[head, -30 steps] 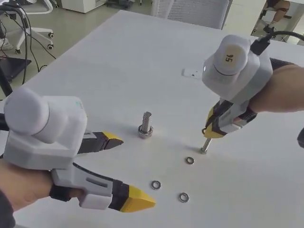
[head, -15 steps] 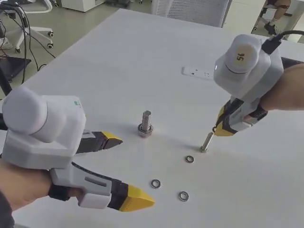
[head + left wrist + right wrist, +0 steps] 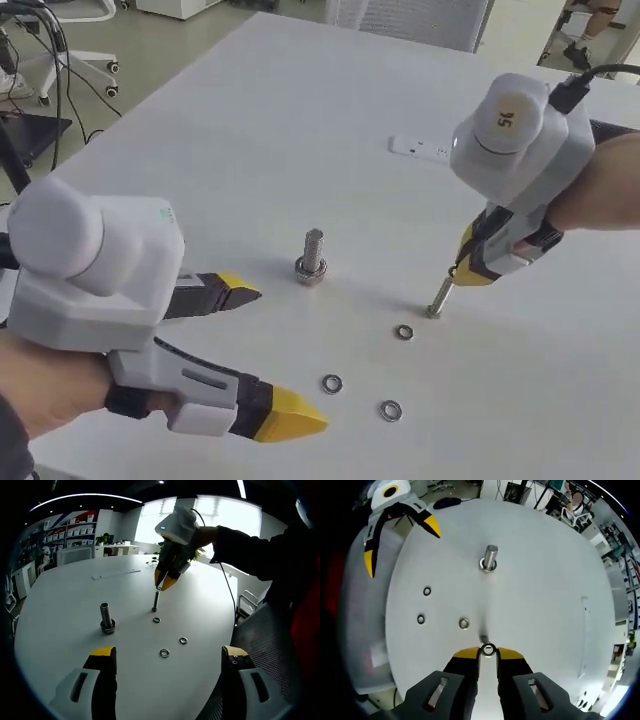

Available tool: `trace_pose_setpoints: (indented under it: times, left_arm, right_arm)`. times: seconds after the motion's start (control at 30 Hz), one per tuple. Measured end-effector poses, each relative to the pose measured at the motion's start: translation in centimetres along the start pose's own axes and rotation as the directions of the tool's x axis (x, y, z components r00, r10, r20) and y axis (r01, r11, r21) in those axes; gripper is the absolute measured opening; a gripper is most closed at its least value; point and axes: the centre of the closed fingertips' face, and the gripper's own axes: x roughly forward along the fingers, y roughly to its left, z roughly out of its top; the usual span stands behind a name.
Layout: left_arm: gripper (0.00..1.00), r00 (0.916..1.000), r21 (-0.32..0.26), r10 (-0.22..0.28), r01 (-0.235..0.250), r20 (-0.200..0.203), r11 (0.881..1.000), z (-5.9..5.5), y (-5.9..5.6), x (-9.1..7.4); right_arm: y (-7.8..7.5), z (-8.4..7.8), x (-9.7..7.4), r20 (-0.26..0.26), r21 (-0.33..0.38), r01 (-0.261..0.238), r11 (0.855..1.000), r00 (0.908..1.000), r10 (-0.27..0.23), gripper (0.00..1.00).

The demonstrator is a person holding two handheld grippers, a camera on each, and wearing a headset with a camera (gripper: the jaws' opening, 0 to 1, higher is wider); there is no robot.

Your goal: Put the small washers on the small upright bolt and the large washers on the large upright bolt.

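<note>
Bright, sharp pictures; the large bolt [image 3: 312, 255] casts a faint shadow.

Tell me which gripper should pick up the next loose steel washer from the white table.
Left. The left gripper hangs open beside the nearest loose steel washer, while the right gripper sits with narrowed jaws at the small upright bolt, likely busy there.

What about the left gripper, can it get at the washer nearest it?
Probably yes. The left gripper is open, and that washer lies flat on the bare table just past its tips, with nothing between. The right gripper is off by the small bolt, out of the way.
</note>
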Motion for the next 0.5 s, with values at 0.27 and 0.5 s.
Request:
trace_pose_setpoints:
  times: [0.27, 0.5]
  left_arm:
    - [0.86, 1.0, -0.004, -0.002, 0.002, -0.002, 1.0, -0.11, -0.04, -0.05]
    - [0.86, 1.0, -0.006, 0.0, 0.0, -0.002, 1.0, -0.16, 0.02, -0.14]
  right_arm:
    - [0.05, 0.13, 0.52, -0.005, -0.001, -0.012, 1.0, 0.9999, 0.012, 0.14]
    - [0.03, 0.13, 0.81, -0.011, -0.004, -0.017, 1.0, 0.9998, 0.017, 0.14]
